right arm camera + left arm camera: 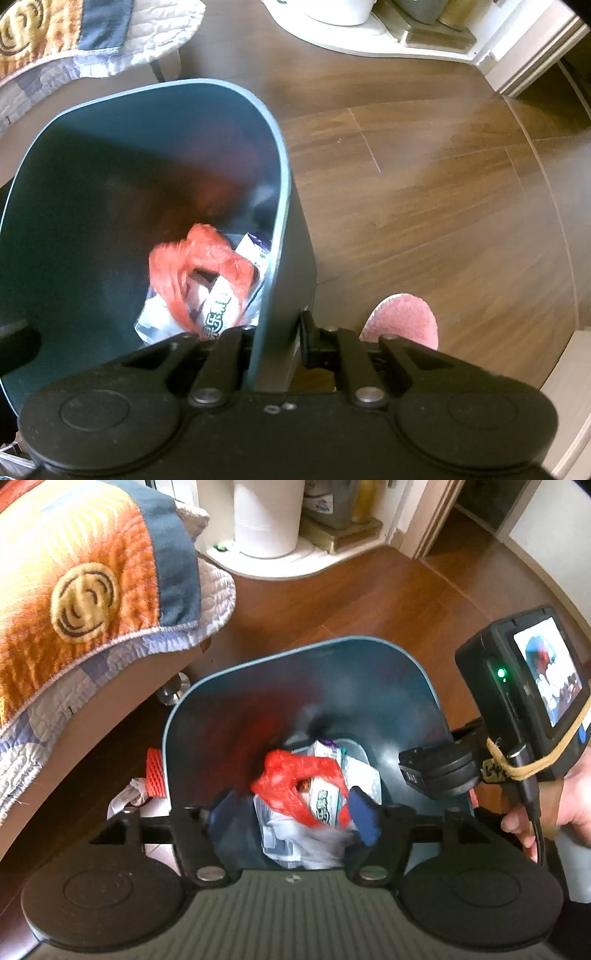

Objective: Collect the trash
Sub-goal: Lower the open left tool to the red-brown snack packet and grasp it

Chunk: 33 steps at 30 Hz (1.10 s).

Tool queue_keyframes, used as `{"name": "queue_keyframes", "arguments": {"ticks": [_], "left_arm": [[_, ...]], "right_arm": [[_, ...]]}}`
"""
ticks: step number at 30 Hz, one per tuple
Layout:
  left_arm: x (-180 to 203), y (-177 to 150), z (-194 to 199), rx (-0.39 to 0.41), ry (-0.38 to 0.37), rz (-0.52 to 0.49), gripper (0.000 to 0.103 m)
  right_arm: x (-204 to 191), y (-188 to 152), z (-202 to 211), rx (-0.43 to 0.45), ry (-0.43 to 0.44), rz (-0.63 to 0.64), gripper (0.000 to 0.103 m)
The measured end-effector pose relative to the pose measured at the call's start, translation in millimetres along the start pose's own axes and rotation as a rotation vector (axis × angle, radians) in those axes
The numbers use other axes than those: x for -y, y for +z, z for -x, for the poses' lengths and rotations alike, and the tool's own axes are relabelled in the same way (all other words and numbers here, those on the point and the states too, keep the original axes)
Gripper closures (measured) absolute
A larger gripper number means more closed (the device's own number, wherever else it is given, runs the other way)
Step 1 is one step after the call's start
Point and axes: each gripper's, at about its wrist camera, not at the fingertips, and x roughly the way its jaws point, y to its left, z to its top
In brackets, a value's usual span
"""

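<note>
A dark teal trash bin point(207, 716) stands on the wooden floor. At its bottom lies a red plastic bag point(295, 775) over white printed wrappers point(325, 801). My left gripper point(291, 818) hangs above the bin's mouth, pointing down into it, open, its blue pads point(364, 819) apart and clear of the trash below. In the right wrist view my right gripper point(279, 343) is shut on the bin's right wall point(284, 229), one finger inside and one outside. The same red bag point(199, 258) shows inside the bin.
A bed or sofa with an orange quilt point(85, 590) overhangs the bin's far left. A red mesh piece point(155, 775) and crumpled white paper point(129, 794) lie outside the bin's left wall. A pink slipper point(402, 321) is to the bin's right. White paper roll point(266, 517) behind.
</note>
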Motion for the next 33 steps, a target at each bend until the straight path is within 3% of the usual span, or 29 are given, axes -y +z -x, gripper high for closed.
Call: {"name": "queue_keyframes", "arguments": {"ticks": [10,19,25,29,33], "left_arm": [[-28,-3,8,0.021,0.038,0.031,0.036],[-107,-24,10,-0.006,0.134,0.030,0.036],[-166,-31,-23,-0.086,0.233,0.146,0.033],[-173,-28,-56,-0.104,0.297,0.129,0.030],[-173,-20,-94,-0.120,0.258,0.151,0.028]], "right_arm": [[-1,2,9,0.103,-0.096,0.032,0.101],[24,8,12,0.097,-0.060,-0.020,0.101],[45,14,15,0.116,-0.131,-0.094,0.097],[71,19,21,0.134,-0.125,-0.218,0.098],[72,17,22,0.122,-0.103,-0.248,0.097]]}}
